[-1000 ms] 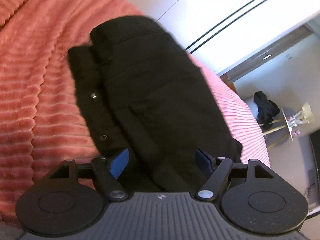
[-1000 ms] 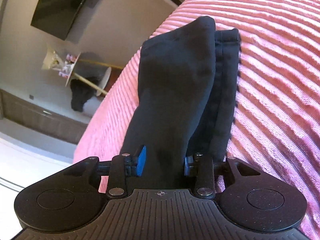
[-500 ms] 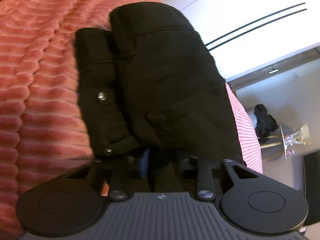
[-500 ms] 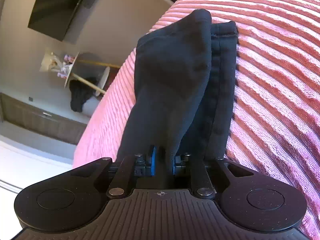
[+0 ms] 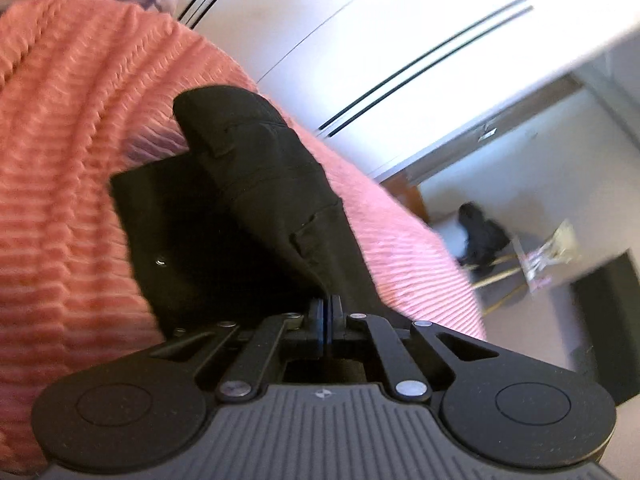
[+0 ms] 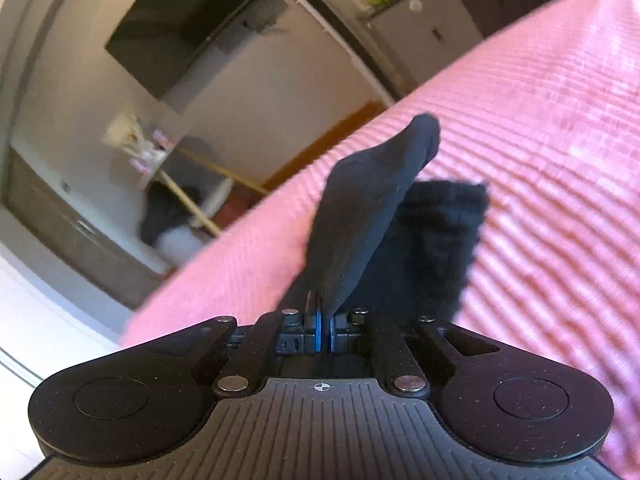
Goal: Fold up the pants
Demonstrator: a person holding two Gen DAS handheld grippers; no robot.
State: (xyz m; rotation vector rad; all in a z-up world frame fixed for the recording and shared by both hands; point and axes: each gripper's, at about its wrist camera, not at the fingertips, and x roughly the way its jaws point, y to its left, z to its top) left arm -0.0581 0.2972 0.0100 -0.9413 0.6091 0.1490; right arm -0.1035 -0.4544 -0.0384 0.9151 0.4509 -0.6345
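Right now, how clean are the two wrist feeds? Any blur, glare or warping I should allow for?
Left wrist view: motion blur smears the pink blanket and the room, the white wall panel is blown out, and the black pants lose detail. Right wrist view: the far pants edge is blurred, fisheye bends the wall lines, the gripper body stays sharp.

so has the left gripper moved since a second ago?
Yes. The left gripper, its jaws just closed on the black pants, has lifted that edge: the fabric now rises off the pink blanket instead of lying flat.

Open pink blanket [image 6: 540,160] right of the raised black pants [image 6: 360,216]
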